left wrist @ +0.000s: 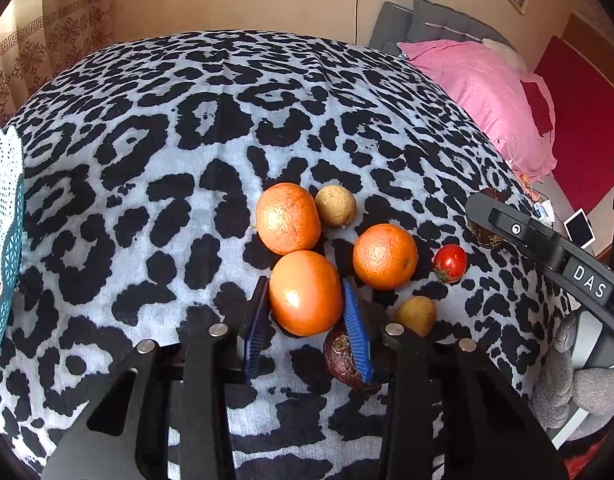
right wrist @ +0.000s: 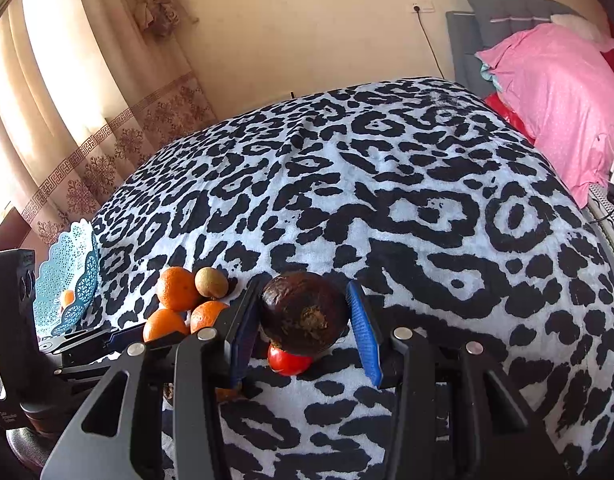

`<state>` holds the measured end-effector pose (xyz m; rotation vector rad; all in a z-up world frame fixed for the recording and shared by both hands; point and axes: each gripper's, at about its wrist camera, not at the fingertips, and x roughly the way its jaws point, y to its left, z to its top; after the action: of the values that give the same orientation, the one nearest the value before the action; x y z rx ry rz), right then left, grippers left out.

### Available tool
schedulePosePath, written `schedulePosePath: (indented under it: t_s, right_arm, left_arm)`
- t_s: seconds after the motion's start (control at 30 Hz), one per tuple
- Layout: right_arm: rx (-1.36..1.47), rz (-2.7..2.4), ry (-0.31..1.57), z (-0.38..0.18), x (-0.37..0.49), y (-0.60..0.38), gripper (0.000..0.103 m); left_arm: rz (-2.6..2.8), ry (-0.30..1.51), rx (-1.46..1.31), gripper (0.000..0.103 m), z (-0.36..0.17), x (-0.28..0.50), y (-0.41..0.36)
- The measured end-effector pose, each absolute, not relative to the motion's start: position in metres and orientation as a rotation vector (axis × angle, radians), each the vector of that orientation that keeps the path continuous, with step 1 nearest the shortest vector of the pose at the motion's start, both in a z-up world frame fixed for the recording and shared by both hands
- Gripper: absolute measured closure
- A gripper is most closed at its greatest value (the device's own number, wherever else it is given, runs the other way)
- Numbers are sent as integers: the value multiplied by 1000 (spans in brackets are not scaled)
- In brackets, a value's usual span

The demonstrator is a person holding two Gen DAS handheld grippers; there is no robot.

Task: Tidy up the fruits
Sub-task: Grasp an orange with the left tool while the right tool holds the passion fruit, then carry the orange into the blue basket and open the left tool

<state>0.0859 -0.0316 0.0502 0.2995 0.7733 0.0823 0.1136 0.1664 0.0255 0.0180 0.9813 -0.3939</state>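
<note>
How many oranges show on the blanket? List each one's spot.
3: one between the left tongs, one behind it, one right. Another orange fruit sits in the basket.

You have three oranges [left wrist: 306,293] clustered on the leopard-print cloth, touching a tan round fruit [left wrist: 335,205]. A small red tomato [left wrist: 450,263] lies to their right, another tan fruit [left wrist: 416,315] nearer you. A dark brown fruit [right wrist: 304,312] sits beside the tomato. A pale blue lattice basket [right wrist: 73,276] stands far left, holding one orange fruit.
</note>
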Motion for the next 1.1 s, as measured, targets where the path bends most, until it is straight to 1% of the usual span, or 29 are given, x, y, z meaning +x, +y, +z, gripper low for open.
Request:
schedulePosePath:
  t_s: [0.2,0.53,0.83,1.1]
  right_arm:
    - [293,79,762,55,83,-30,59]
    - [273,91,753,64,79,-18,59]
    - [234,132,747,75,79,13,59]
    - [191,174,753,81,82,48,59]
  left_arm:
    - [-391,962,2,66,33,108,175]
    - [-334,849,6,66,66,94,198]
    - [-221,751,-22,66,93,87,255]
    - [-105,715,-78,66,101,89,318]
